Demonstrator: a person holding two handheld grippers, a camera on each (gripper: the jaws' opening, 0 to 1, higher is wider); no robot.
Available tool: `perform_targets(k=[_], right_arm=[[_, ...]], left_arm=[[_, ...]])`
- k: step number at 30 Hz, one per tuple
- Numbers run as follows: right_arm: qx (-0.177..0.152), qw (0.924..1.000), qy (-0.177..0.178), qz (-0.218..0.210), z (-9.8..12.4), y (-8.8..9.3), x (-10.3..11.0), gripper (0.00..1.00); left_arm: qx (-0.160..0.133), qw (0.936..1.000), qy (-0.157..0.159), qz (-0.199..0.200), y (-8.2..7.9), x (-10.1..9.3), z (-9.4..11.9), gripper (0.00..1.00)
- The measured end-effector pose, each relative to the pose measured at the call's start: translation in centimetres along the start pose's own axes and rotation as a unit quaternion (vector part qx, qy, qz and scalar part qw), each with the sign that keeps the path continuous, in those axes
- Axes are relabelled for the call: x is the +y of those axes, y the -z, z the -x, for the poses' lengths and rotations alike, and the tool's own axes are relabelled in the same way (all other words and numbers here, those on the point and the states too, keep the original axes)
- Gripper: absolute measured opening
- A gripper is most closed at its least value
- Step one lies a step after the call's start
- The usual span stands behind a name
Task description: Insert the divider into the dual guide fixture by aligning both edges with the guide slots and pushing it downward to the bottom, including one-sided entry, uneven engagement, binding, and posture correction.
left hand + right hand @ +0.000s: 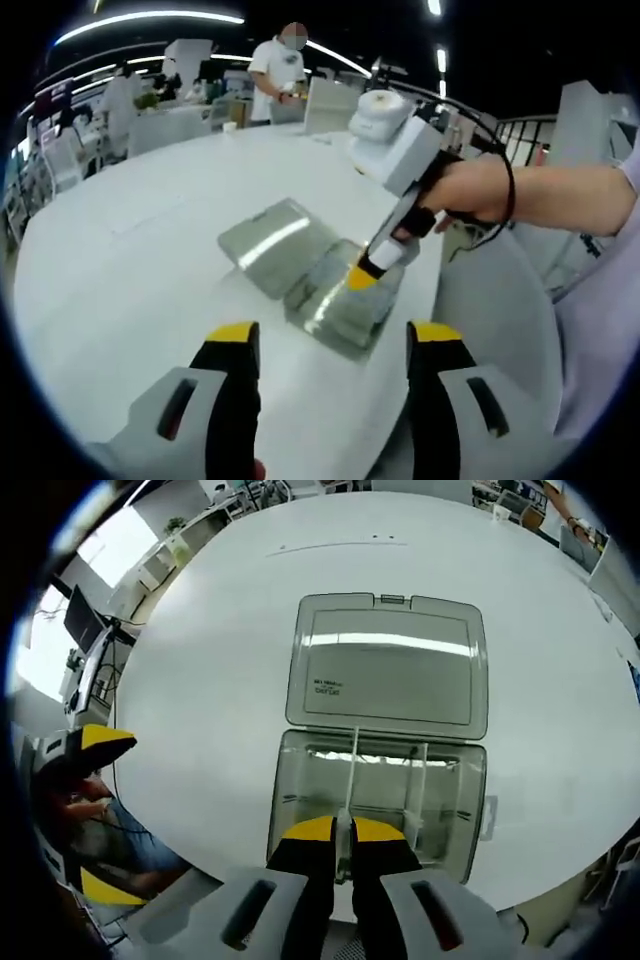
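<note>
A clear box [378,790], lid [386,662] laid open, is seen near the table's [220,680] edge. A divider [351,770] standing in it is pinched by the right gripper [343,830]. The left gripper [333,340] is held with jaws spread.

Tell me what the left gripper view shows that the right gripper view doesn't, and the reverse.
Left gripper view alone: the left claw open above the white table, and a hand holding the right claw down over the clear box.

Right gripper view alone: the right claw shut on the thin divider standing inside the box, and small print on the lid.

Shared: box, its open lid lying flat, and the table.
</note>
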State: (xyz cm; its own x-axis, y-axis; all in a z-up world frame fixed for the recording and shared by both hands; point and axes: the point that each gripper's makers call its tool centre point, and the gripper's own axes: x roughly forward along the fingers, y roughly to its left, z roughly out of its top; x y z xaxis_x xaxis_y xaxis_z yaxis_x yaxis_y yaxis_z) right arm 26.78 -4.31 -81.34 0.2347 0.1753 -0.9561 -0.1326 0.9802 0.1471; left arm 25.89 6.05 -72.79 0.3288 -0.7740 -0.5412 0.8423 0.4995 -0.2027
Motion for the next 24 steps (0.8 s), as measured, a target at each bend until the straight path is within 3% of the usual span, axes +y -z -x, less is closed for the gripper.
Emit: perform_targets(k=[14,20,24], right_arm=[[0.008,1.0000,0.000,0.001,-0.76,0.31,-0.02,0.00],[0.007,0.9996,0.010,0.023,-0.08,0.06,0.15,0.00],[0.007,0.9999,0.003,0.013,-0.31,0.00,-0.05,0.00]], left_arm=[[0.003,1.0000,0.000,0.004,0.44,0.28,-0.12,0.57],[0.006,1.0000,0.001,0.007,0.74,0.39,-0.26,0.57],[0.003,1.0000,0.004,0.006,0.53,0.22,-0.40,0.57]])
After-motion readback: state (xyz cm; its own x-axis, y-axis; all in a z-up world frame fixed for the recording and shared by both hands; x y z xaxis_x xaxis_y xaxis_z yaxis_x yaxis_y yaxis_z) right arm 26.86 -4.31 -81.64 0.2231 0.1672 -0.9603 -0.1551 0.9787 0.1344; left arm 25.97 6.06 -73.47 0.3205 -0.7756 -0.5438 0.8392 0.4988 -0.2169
